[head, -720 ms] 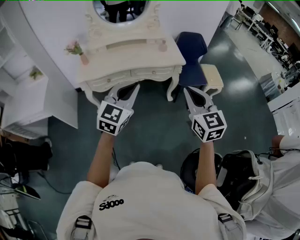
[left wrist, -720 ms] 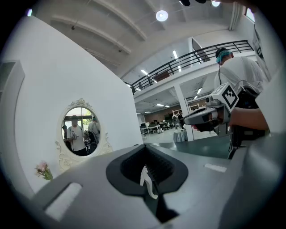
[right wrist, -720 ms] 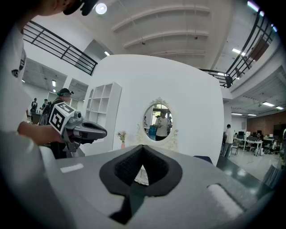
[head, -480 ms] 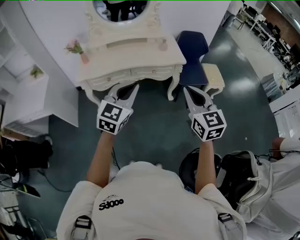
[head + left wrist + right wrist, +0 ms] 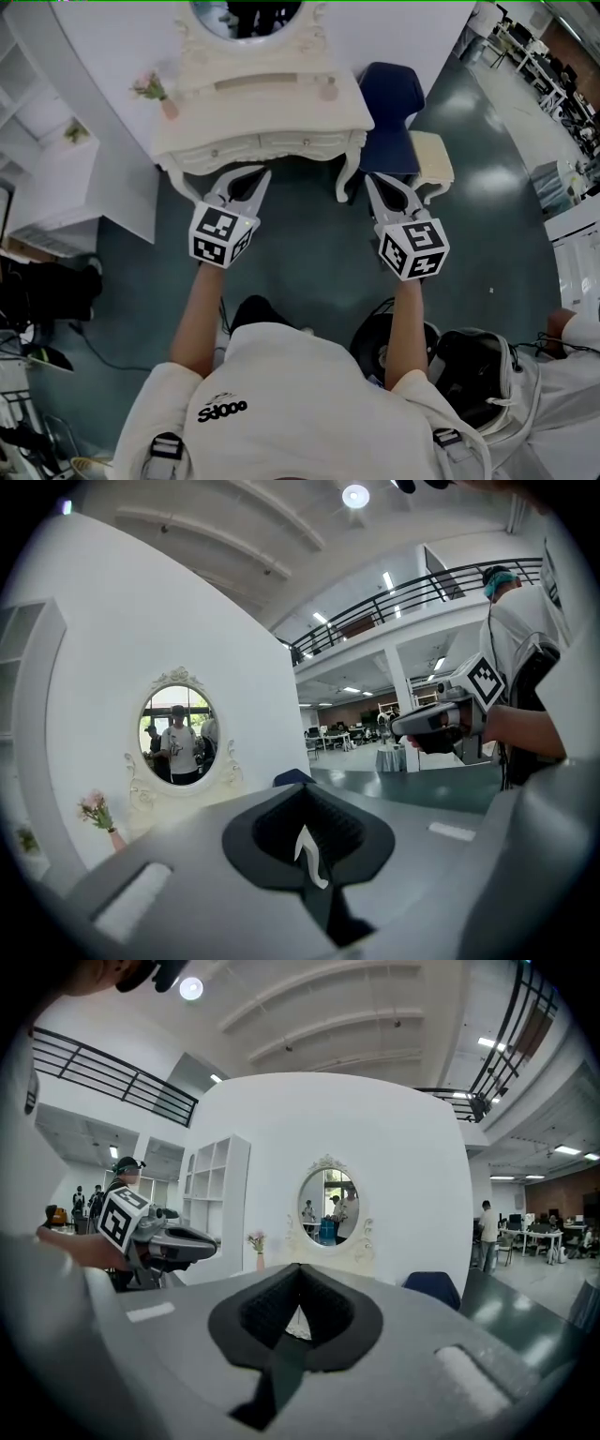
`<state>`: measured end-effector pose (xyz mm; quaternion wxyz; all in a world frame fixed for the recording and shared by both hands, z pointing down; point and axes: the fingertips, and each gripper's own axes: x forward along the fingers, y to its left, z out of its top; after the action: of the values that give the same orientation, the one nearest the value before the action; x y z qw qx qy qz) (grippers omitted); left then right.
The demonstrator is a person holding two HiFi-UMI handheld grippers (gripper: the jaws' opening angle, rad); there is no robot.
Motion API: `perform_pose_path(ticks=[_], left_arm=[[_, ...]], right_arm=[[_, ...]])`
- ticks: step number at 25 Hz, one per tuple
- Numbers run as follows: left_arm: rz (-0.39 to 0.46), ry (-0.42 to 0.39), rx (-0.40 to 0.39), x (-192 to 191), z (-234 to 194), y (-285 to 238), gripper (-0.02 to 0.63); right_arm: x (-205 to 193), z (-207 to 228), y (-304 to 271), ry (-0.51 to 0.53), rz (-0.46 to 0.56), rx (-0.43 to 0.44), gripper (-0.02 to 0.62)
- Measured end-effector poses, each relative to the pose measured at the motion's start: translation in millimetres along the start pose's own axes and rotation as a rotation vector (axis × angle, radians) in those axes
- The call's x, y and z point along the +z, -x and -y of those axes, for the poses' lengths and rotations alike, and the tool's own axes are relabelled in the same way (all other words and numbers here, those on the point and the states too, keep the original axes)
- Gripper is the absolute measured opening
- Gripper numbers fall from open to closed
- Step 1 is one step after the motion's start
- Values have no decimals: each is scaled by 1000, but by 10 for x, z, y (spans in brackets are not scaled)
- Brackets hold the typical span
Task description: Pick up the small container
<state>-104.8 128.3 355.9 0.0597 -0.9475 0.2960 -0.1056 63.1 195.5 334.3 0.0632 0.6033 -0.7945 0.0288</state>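
A small pinkish container (image 5: 326,91) stands on the right side of the cream dressing table (image 5: 281,117), below the oval mirror (image 5: 246,14). A vase of pink flowers (image 5: 150,91) sits at the table's left end. My left gripper (image 5: 246,178) hangs in the air just short of the table's front edge, shut and holding nothing. My right gripper (image 5: 382,184) is level with it beside the table's right leg, also shut and holding nothing. In the left gripper view the left gripper (image 5: 302,794) points at the mirror (image 5: 178,735). The right gripper (image 5: 300,1271) faces the same mirror (image 5: 328,1206).
A dark blue chair (image 5: 389,103) and a cream stool (image 5: 431,155) stand right of the table. White shelves (image 5: 56,178) are at the left. Black gear (image 5: 394,342) lies on the floor behind me, and another person (image 5: 572,328) is at the right.
Both grippers have edged slightly toward the dressing table and stay shut. A dark shoe now shows below my left arm.
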Motion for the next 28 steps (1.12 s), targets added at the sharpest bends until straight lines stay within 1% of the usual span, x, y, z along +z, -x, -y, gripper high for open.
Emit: perform_pose_path(ticks=[5,10,15,21,28], left_arm=[[-1,13,10,-49,-83,-311,20],[18,-9,-16,-16,-334,-807,18],[10,2,-60,-45,-910,-1473,20],[11,7,-118,36,-1555,-2231,20],[11,8,-180,55,-2046,-2881,20]], right_arm=[[-68,295,-157,1,-4,-1,2],[-86,641,-513,2,2,-23,2],[-19,1011,-1175,-8,-7,-65,2],[179,1457,-1955,-30,-15,-111,3],[280,1800,-2672,-34,-36,-143,3]])
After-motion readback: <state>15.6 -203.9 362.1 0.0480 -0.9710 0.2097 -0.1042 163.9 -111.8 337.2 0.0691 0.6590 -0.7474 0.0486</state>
